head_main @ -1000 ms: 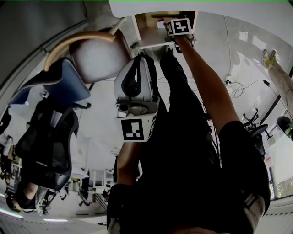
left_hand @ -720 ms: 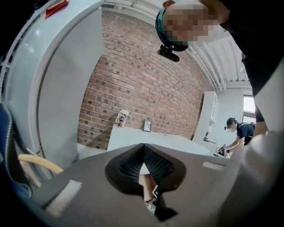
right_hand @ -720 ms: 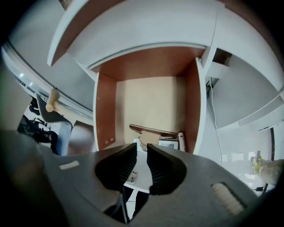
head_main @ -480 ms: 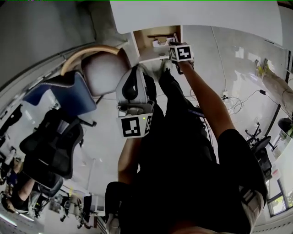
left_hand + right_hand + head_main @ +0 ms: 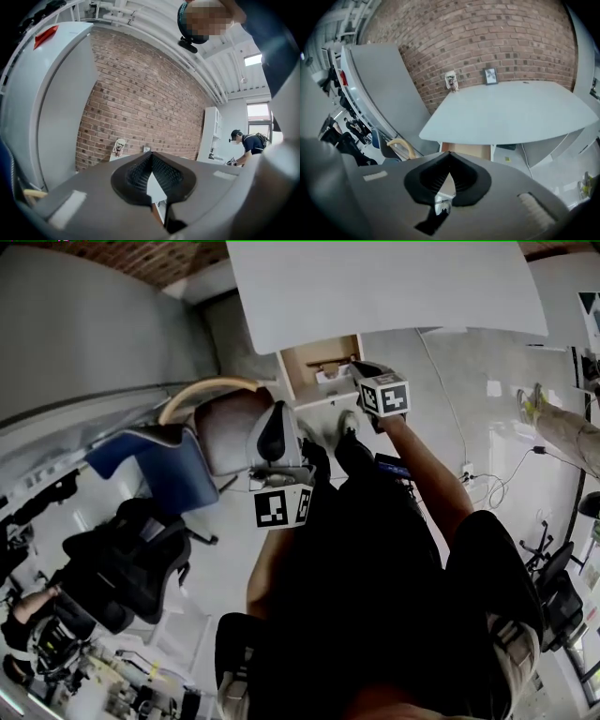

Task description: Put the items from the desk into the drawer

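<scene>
The white desk (image 5: 375,287) has an open drawer (image 5: 323,367) under its front edge, wooden inside, with a pale item lying in it. My right gripper (image 5: 359,369) is at the drawer's front right corner. In the right gripper view its jaws (image 5: 450,157) are closed tip to tip with nothing between them, and the drawer (image 5: 468,151) shows just beyond them. My left gripper (image 5: 280,411) is held back near my body, below the drawer. In the left gripper view its jaws (image 5: 151,157) are shut and empty, pointing at a brick wall.
A small figurine (image 5: 451,80) and a picture frame (image 5: 490,75) stand at the desk's back edge by the brick wall. A chair with a wooden armrest (image 5: 202,390) and blue seat (image 5: 150,465) stands left of the drawer. Cables (image 5: 497,474) lie on the floor at the right.
The head view has tilted, so the desk and drawer sit lower in the picture. The right gripper has drawn back slightly from the drawer. The left gripper stays near my body.
</scene>
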{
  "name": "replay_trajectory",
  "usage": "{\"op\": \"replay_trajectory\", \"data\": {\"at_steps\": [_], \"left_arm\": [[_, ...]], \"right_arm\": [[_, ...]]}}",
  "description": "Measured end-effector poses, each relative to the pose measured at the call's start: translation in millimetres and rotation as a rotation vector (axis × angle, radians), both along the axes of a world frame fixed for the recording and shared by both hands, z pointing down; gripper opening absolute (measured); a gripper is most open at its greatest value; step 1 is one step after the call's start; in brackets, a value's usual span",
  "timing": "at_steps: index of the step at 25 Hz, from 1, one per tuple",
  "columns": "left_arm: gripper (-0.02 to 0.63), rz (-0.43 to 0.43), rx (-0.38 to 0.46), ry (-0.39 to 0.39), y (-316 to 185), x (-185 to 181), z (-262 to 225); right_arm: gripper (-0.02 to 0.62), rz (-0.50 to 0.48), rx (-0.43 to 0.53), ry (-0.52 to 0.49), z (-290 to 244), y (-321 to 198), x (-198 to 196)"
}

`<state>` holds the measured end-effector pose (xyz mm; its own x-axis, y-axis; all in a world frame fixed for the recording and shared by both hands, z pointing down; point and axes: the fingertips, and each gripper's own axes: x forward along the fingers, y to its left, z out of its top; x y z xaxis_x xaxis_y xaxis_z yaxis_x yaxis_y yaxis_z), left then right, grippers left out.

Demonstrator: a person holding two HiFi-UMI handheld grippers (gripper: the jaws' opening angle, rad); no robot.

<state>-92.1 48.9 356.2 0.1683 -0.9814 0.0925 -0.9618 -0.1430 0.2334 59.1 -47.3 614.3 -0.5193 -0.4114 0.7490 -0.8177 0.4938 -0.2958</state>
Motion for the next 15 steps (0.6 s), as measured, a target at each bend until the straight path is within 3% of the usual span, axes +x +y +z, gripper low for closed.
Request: {"op": "replay_trajectory", "data": {"at_steps": [15], "left_arm": [[0.012, 0.039, 0.086, -0.030, -2, 1, -51]], "right_arm": [[0.003, -0.008, 0.303, -0.134, -164, 9, 12]]}}
